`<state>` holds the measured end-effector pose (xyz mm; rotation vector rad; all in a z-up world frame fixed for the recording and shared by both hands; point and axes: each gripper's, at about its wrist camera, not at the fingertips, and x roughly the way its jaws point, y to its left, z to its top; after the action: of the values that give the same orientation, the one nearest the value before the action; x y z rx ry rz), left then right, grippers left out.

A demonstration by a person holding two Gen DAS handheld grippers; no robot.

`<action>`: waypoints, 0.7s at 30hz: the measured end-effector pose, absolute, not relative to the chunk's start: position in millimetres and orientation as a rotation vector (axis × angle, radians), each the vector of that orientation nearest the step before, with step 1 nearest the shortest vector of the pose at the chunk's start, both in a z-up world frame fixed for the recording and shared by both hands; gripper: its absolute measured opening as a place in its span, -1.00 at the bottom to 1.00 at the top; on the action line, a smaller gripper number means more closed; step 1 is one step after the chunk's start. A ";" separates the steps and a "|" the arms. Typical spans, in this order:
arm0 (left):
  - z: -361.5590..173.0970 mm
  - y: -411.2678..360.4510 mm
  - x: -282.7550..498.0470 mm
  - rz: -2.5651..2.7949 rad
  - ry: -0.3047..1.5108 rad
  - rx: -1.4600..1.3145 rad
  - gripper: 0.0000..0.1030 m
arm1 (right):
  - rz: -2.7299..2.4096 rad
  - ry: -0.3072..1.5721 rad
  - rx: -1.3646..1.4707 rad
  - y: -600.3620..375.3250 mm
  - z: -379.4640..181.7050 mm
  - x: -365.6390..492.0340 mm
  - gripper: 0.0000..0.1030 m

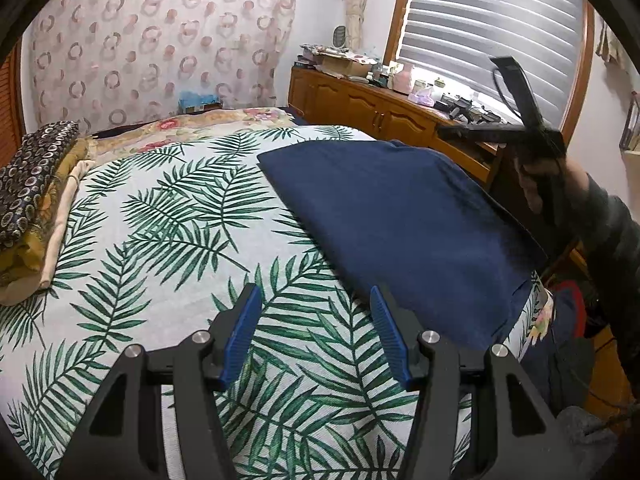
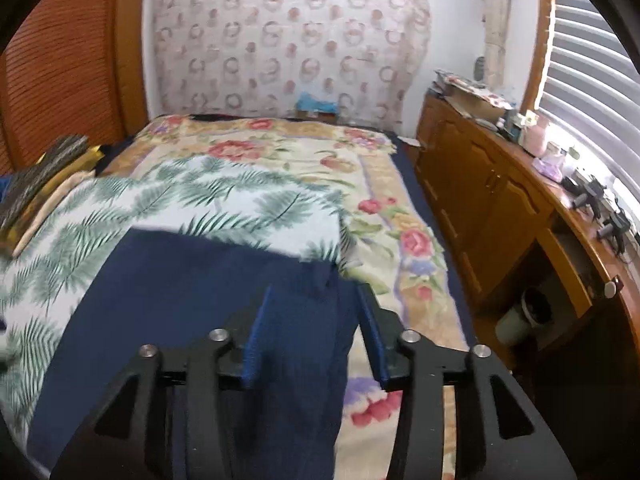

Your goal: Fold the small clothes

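A navy blue garment lies folded flat into a rough rectangle on the palm-leaf sheet, near the bed's right edge. My left gripper hovers open over the sheet just left of the garment's near corner, with nothing between its blue pads. In the right wrist view my right gripper stands open above the garment; the cloth lies below the pads, which do not press on it. The left wrist view shows a person's hand holding that right gripper up, past the garment's far right side.
A stack of folded fabrics sits at the bed's left side. A floral blanket covers the bed beyond the leaf sheet. A cluttered wooden cabinet runs along the right under window blinds. A cup stands on the floor.
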<state>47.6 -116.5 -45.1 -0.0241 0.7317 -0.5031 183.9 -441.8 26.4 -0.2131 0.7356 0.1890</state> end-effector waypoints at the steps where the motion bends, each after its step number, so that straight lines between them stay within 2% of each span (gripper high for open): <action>1: -45.3 -117.4 48.5 -0.506 0.734 -0.022 0.08 | 0.200 0.742 -0.225 -440.8 22.3 175.9 -0.11; 5: -45.7 -122.6 60.1 -0.522 0.750 -0.012 0.08 | 0.227 0.768 -0.241 -444.2 7.5 159.4 -0.02; 9: -42.3 -128.1 76.4 -0.518 0.762 0.017 0.08 | 0.218 0.801 -0.213 -454.8 -4.2 166.5 0.16; 21: -30.9 -159.0 152.1 -0.528 0.805 0.101 0.08 | 0.216 0.881 -0.052 -477.0 -20.8 230.3 0.19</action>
<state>152.1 -159.0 -30.9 0.1013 0.8051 -0.5277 230.3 -477.0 -20.8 -0.0518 0.8814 0.2163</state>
